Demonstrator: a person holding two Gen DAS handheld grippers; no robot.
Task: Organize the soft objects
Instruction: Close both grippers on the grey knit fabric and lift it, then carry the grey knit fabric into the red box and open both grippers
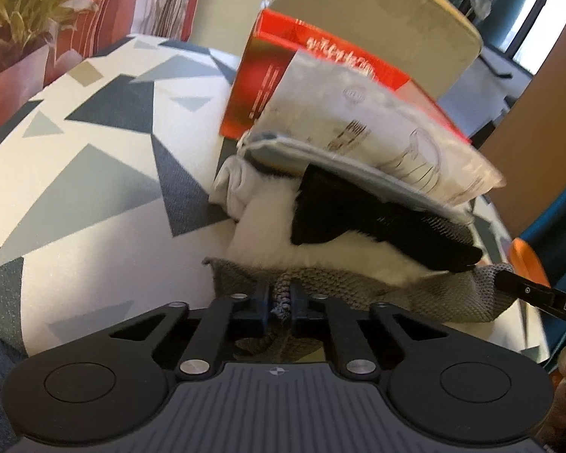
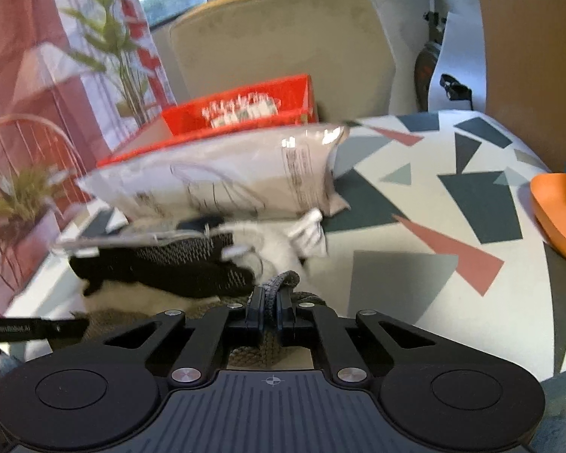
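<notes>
Left gripper point(image 1: 282, 304) is clamped tight on the near edge of the grey knitted cloth point(image 1: 426, 294); a pinch of grey knit bunches up between the two pads. Right gripper point(image 2: 271, 305) does the same further along that edge, jaws nearly together with a fold of the grey knitted cloth point(image 2: 283, 279) squeezed between them. No earlier view, so only the grip itself can be told.

The cloth lies flat on the table with the triangle-pattern tablecloth point(image 1: 94, 158), at the bottom of a pile. Its long axis runs left to right along the near side, across in front of both grippers. Coarse knit, mid grey, edge a bit rolled.

Stacked on it: a white fluffy piece with black patches point(image 1: 320, 222), and a dark woven item point(image 2: 177, 260) seen in the right wrist view. Behind that, a folded white cloth point(image 1: 232, 187). On top, a clear plastic packet with printed line drawings point(image 1: 377, 132), tilted, its long side running from far left to near right in the left wrist view. A red cardboard box point(image 1: 271, 71) stands just behind, touching the packet.

An orange bowl point(image 2: 558, 211) sits apart at the right edge of the table. A beige chair back point(image 2: 283, 37) stands on the far side, a potted plant point(image 1: 22, 11) at far left.
</notes>
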